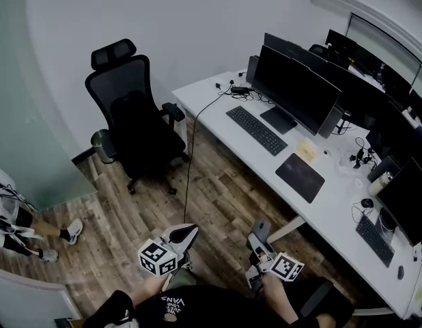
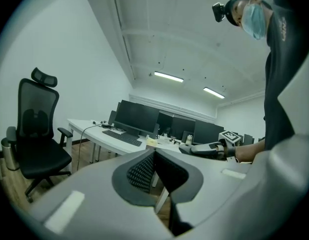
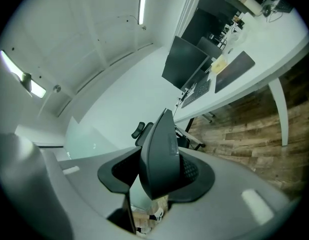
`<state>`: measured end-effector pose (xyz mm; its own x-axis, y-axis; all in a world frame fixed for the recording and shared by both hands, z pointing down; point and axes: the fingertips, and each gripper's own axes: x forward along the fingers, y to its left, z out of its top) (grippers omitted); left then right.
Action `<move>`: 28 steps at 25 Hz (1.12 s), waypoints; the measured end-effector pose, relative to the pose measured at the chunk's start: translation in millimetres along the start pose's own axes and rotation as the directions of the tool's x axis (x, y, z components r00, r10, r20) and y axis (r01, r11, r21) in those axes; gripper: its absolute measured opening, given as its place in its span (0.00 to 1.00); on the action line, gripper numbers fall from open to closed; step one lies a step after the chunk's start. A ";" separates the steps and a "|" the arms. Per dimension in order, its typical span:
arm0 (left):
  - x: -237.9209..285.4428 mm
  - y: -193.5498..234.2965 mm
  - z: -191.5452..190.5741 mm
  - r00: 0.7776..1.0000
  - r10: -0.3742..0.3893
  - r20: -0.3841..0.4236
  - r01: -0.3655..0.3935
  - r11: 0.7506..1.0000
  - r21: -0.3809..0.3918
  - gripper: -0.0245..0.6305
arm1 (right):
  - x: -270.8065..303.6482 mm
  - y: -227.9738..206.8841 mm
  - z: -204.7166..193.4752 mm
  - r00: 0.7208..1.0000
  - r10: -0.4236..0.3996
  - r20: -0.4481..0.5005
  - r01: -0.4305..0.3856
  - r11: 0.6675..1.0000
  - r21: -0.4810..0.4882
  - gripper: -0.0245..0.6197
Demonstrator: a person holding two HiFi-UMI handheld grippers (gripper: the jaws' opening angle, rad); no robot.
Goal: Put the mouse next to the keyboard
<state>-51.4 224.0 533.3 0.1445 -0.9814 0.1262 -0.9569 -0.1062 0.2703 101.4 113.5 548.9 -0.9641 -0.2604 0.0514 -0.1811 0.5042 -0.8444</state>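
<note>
Right gripper view: the right gripper (image 3: 159,176) pinches the mouse (image 3: 162,144) between its jaws. Best carry it level to the keyboard (image 3: 201,90), well ahead. The left gripper's (image 2: 154,171) jaws sit pressed together, empty.

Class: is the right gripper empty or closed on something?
The right gripper is shut on the mouse: its own view shows the dark body clamped between both jaws.
</note>
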 end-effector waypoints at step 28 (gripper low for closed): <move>105.8 157.1 56.0 0.969 -0.233 -0.088 0.235 0.972 0.018 0.04 | 142.7 -27.1 71.6 0.953 -0.120 0.277 0.117 0.993 0.029 0.31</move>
<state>-200.5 94.5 535.6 0.3847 -0.9118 0.1436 -0.9005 -0.3366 0.2753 -17.4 3.7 540.9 -0.8434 -0.5372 0.0024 -0.2868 0.4464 -0.8476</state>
